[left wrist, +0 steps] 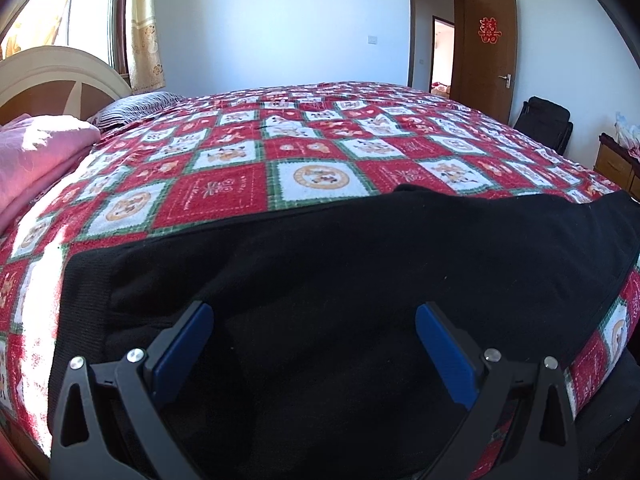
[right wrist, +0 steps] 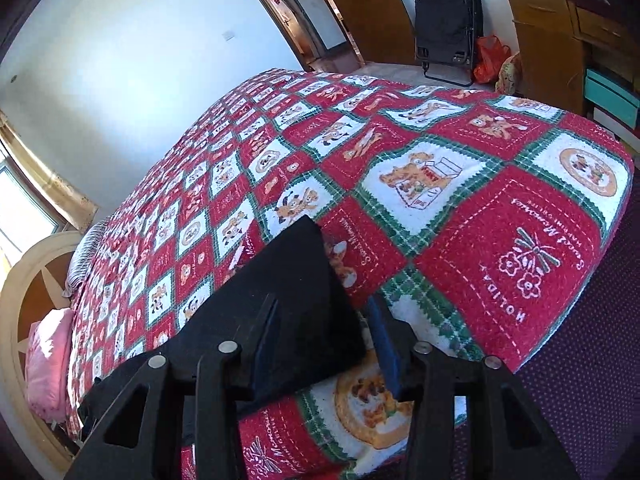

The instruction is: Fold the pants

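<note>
Black knit pants (left wrist: 320, 264) lie flat along the near edge of the red checked blanket (left wrist: 224, 192).
Left gripper (left wrist: 314, 316) is spread wide above them; right gripper (right wrist: 324, 312) is half open around the hem corner, not yet pinching, so the corner could slip out.

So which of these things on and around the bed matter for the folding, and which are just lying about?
For the job:
black pants
left tongs
right tongs
patterned bedspread

Lying about:
pink pillow
striped pillow
black suitcase
wooden desk
</note>
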